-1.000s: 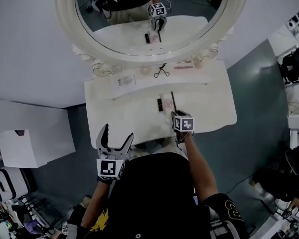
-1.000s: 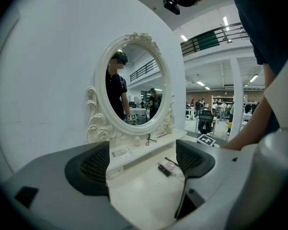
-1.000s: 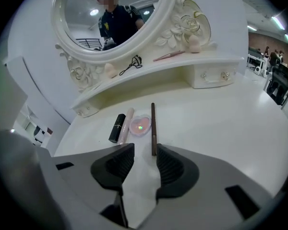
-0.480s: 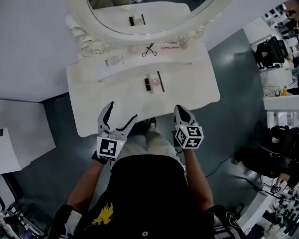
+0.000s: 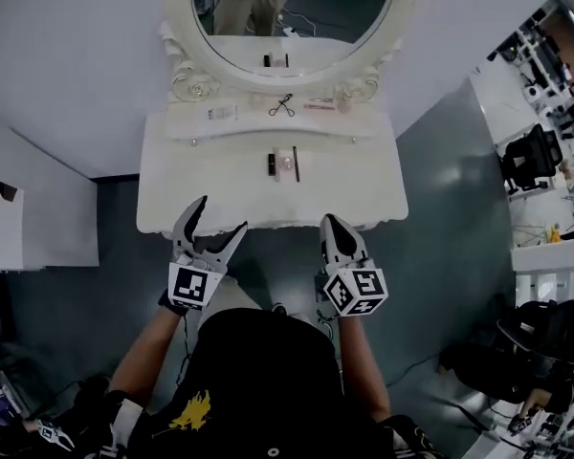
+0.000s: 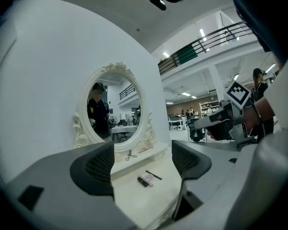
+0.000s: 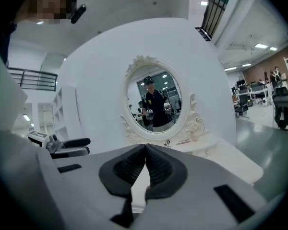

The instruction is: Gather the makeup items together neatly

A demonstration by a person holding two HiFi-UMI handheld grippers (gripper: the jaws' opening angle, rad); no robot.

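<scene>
On the white dressing table point(image 5: 191, 194), a black lipstick point(image 5: 271, 164), a pink compact point(image 5: 285, 164) and a thin black pencil point(image 5: 296, 163) lie side by side at the centre. The left gripper view shows the same group, lipstick point(image 6: 142, 181) nearest. Both grippers hang off the table's front edge, above the floor. My left gripper point(image 5: 221, 215) is open with nothing between its jaws, which are closing slightly. My right gripper point(image 5: 327, 222) is shut and empty, its pads point(image 7: 134, 169) pressed together.
The raised back shelf point(image 5: 258, 122) carries an eyelash curler point(image 5: 282, 106), a pink tube point(image 5: 320, 104) and a clear item point(image 5: 222, 113). An oval mirror point(image 5: 292, 17) stands behind it. A white box point(image 5: 19, 223) sits on the floor at left, with office clutter at right.
My right gripper has drawn back from the pencil on the table and shut, leaving the pencil lying there. Both grippers and the head view have moved back from the table.
</scene>
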